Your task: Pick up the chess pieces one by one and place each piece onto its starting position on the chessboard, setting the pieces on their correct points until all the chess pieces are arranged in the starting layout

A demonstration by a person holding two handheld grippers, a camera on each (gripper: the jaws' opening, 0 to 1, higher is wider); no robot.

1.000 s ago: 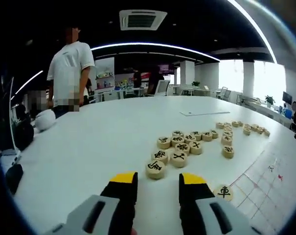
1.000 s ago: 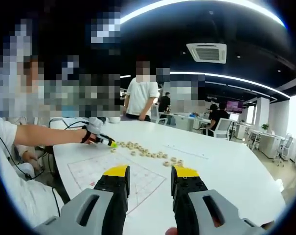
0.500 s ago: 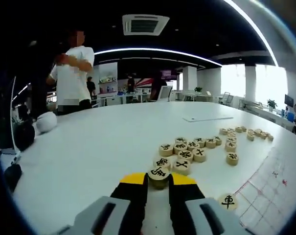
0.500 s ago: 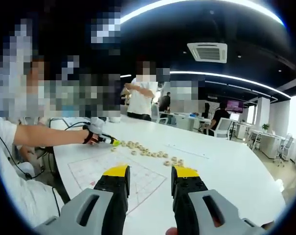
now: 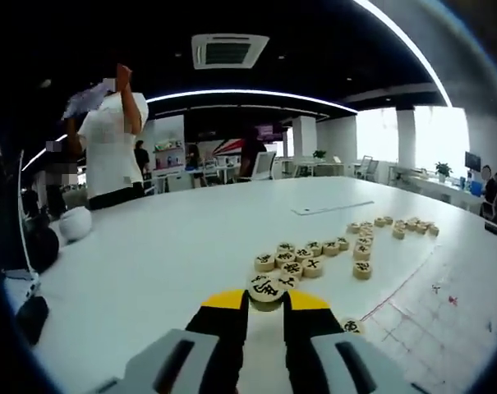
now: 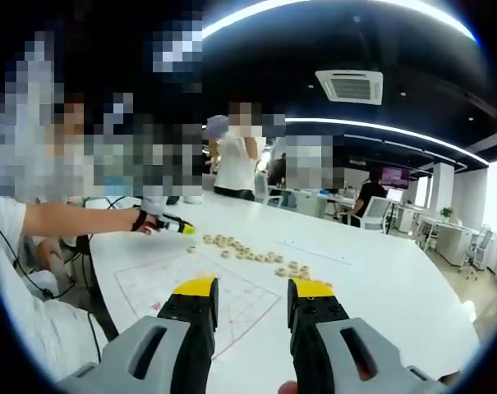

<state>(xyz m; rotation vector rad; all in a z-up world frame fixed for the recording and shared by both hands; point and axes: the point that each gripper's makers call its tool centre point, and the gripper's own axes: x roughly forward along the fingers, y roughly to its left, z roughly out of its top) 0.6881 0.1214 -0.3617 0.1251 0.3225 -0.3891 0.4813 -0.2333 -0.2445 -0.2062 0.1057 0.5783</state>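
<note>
Left gripper [image 5: 266, 300] clenched one piece [image 5: 266, 288], above the table [image 5: 149, 263]. More pieces [image 5: 301, 259] lay beyond; board [image 5: 429, 316] at right. Right gripper [image 6: 248, 289] hung released over the board.

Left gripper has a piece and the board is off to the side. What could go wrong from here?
1. The left gripper pinches the piece at its very tips; it may slip on the way to the board.
2. A loose piece lies by the board edge, on the likely path; a low carry may knock it.
3. The pile sits just ahead; drifting forward may scatter it.
</note>
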